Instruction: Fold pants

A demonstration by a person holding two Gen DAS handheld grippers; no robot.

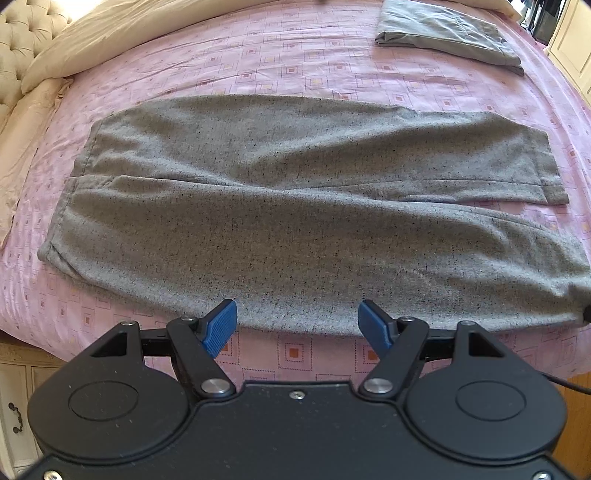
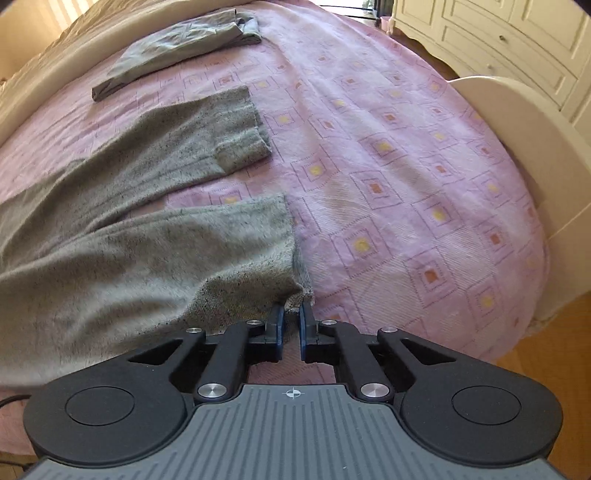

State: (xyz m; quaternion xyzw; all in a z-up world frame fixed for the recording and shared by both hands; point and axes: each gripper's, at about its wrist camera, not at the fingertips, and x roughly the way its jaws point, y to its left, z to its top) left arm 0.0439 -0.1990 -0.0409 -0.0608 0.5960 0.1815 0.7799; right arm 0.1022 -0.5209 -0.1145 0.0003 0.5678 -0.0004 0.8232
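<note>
Your left claw (image 1: 297, 325) stands released, its blue pads (image 1: 221, 326) spread wide over the near edge of the grey speckled pants (image 1: 295, 206), with nothing between them. In this left wrist view the pants lie flat on the pink patterned bedspread (image 1: 258, 62), long axis running across the picture: waistband at the left, leg hems at the right. The far leg ends in a squared cuff, and the near leg runs on toward the right edge of the frame. A second, folded grey garment (image 1: 450, 31) lies well apart at the far right of the bed, and cream pillows (image 1: 74, 44) sit at the far left.

Your right claw (image 2: 291, 325), seen from the right wrist, is clenched on the near leg's hem (image 2: 295, 291), with the corner of the cloth pinched between the pads. From here the pants (image 2: 129, 229) stretch away to the left, both leg ends pointing right, slightly splayed with a strip of bedspread (image 2: 406, 184) showing between them. The folded garment (image 2: 177, 48) lies beyond the far leg. A white footboard (image 2: 517, 122) curves along the right.
</note>
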